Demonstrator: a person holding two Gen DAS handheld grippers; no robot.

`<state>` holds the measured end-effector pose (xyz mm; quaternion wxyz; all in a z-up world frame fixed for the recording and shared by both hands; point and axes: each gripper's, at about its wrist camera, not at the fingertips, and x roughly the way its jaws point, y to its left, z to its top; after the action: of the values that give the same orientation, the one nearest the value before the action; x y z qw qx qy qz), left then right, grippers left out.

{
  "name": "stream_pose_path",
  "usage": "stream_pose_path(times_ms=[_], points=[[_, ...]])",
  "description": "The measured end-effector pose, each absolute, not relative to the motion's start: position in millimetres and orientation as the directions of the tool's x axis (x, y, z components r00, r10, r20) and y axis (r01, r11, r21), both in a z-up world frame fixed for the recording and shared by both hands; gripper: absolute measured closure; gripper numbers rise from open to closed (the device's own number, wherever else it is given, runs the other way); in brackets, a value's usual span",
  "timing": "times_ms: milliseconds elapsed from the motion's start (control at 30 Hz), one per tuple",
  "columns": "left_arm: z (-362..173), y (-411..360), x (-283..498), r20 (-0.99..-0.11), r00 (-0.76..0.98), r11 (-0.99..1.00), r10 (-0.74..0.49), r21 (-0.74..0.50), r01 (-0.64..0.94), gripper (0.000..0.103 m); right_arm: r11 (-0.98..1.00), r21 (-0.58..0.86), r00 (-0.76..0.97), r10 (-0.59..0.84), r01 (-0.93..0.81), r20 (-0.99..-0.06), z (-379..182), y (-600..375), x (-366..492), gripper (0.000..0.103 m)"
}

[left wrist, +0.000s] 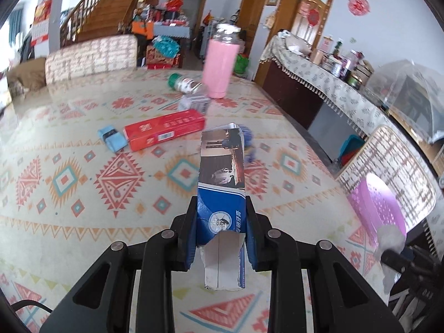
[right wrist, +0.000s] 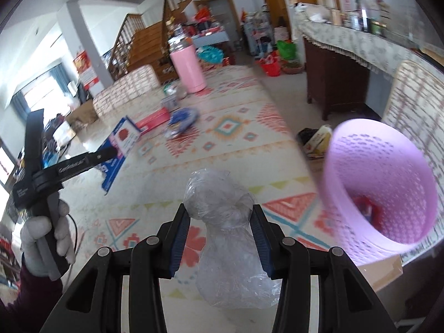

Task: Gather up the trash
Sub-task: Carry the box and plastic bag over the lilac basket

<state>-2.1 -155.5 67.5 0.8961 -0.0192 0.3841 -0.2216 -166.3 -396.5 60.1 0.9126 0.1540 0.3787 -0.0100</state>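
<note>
My left gripper [left wrist: 221, 211] is shut on a torn blue and white carton [left wrist: 222, 166] and holds it above the patterned table. In the right wrist view the same carton [right wrist: 122, 141] shows at left in that gripper. My right gripper [right wrist: 220, 211] is shut on a crumpled clear plastic bag [right wrist: 219, 202], left of the purple mesh basket [right wrist: 388, 183], which is tilted with its mouth facing me and something red inside. On the table lie a red box [left wrist: 163, 129], a light blue packet [left wrist: 111, 137], a green-capped bottle [left wrist: 184, 83] and a blue wrapper [right wrist: 184, 119].
A tall pink tumbler [left wrist: 220, 63] stands at the far end of the table. A chair back [left wrist: 388, 172] is behind the basket at right. A sideboard [left wrist: 319, 83] with a patterned cloth runs along the right. A small grey box [left wrist: 194, 102] lies by the bottle.
</note>
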Motion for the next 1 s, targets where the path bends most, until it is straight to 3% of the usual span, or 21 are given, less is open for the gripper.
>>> stream_pose_path(times_ms=[467, 1000], points=[[94.8, -222.9, -72.0, -0.665, 0.663, 0.877, -0.345, 0.022, 0.479, 0.075, 0.938, 0.303, 0.761, 0.071, 0.169, -0.645, 60.1, -424.0, -201.1, 0.055], [94.2, -282.7, -88.2, -0.69, 0.614, 0.82, -0.384, 0.051, 0.57, 0.075, 0.908, 0.346, 0.787, 0.028, 0.238, -0.616, 55.4, -478.1, -229.2, 0.055]])
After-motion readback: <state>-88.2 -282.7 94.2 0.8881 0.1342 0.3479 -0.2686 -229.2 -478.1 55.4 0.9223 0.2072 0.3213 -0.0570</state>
